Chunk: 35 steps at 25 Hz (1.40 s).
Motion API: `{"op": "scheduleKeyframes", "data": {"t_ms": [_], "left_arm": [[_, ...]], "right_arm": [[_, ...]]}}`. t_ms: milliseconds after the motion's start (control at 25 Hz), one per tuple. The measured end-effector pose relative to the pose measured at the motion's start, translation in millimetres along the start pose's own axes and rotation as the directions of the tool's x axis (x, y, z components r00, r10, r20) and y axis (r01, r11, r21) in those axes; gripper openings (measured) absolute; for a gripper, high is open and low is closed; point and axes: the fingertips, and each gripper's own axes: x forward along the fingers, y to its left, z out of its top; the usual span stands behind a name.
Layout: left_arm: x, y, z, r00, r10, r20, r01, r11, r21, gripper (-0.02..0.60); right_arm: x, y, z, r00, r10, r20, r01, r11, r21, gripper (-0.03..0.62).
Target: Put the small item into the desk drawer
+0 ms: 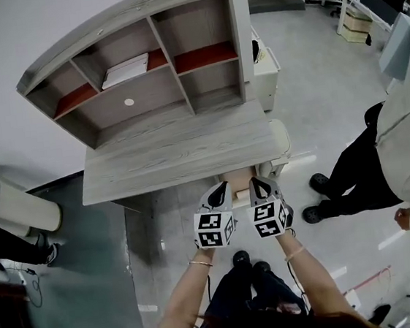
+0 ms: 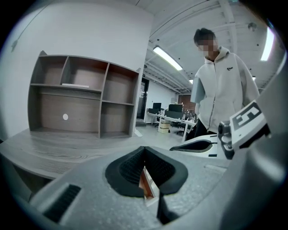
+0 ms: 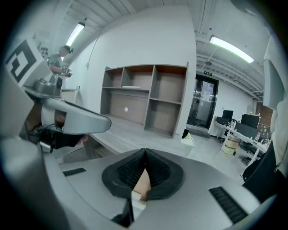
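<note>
1. Desk: a grey wood-grain top carrying a shelf unit at its rear. The front half of the top is bare. A flat white object lies in an upper compartment of the shelf unit, well apart from the work.
2. Drawer: a pale wooden strip shows just under the desk's front edge, between the two grippers. It is probably the drawer front or its open mouth; which of the two cannot be told.
3. Left gripper: held just off the desk's front edge and pointing toward it. Its own view shows the left gripper clenched, pads meeting at the tips with nothing between them. The brown and white seen through the gap below the tips is background.
4. Right gripper: held beside the left one, near it but not touching, at about the same height. Its own view shows the right gripper likewise clenched on nothing.
5. Small item: it appears in neither pair of jaws, nor on the desk top. It is judged to be in the drawer already or hidden below the desk edge.
6. Posture: both tools sit side by side and closed over the drawer, which suits pushing or leaving it rather than carrying.
7. Bystander: a person in a pale hooded top stands to the right, clear of the desk.
</note>
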Motion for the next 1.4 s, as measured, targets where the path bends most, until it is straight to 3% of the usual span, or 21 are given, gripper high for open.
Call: {"op": "scheduleKeyframes", "data": {"t_ms": [840, 1400], "left_arm": [[-71, -69, 44, 0.996, 0.03, 0.081, -0.032, 0.999, 0.027, 0.015], [-121, -75, 121, 0.984, 0.001, 0.177, -0.009, 0.999, 0.041, 0.015]], "right_arm": [[-105, -10, 41, 0.981, 0.041, 0.189, -0.049, 0.998, 0.035, 0.002], [-164, -11, 124, 0.942, 0.018, 0.335, -0.041, 0.997, 0.062, 0.002]]}}
